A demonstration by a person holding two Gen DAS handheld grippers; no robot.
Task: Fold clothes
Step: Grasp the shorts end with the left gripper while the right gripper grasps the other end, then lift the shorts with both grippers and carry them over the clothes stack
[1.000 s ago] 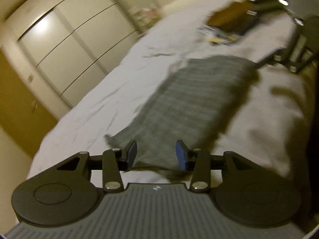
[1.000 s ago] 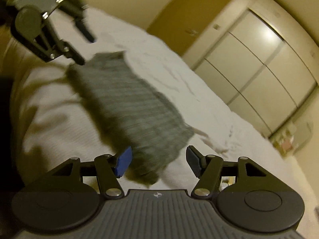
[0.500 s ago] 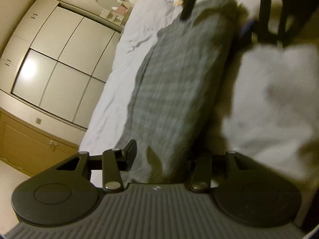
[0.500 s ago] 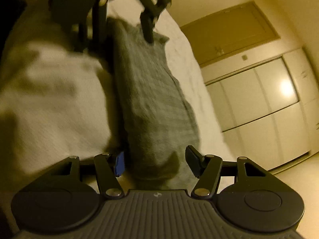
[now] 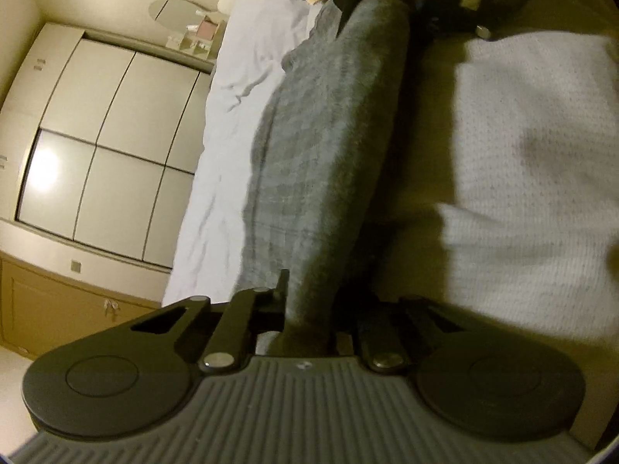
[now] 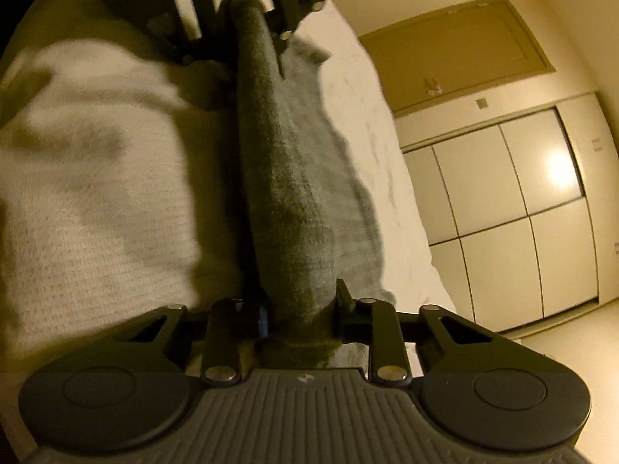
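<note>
Left wrist view: grey checked cloth (image 5: 329, 162) (stretched, folded lengthwise) clamped by left gripper (image 5: 309, 309) and right gripper (image 5: 387, 4).

left gripper (image 5: 307, 305): jaws drawn in and clamped on one end of the grey garment (image 5: 325, 147), fabric bunched between them
right gripper (image 6: 301, 309): jaws likewise pinched on the garment's other end
pose: the two grippers face each other, well apart; each shows at the top of the other's view

left gripper (image 5: 307, 309) pinching grey garment (image 5: 321, 147), white bed (image 5: 232, 123)
</note>
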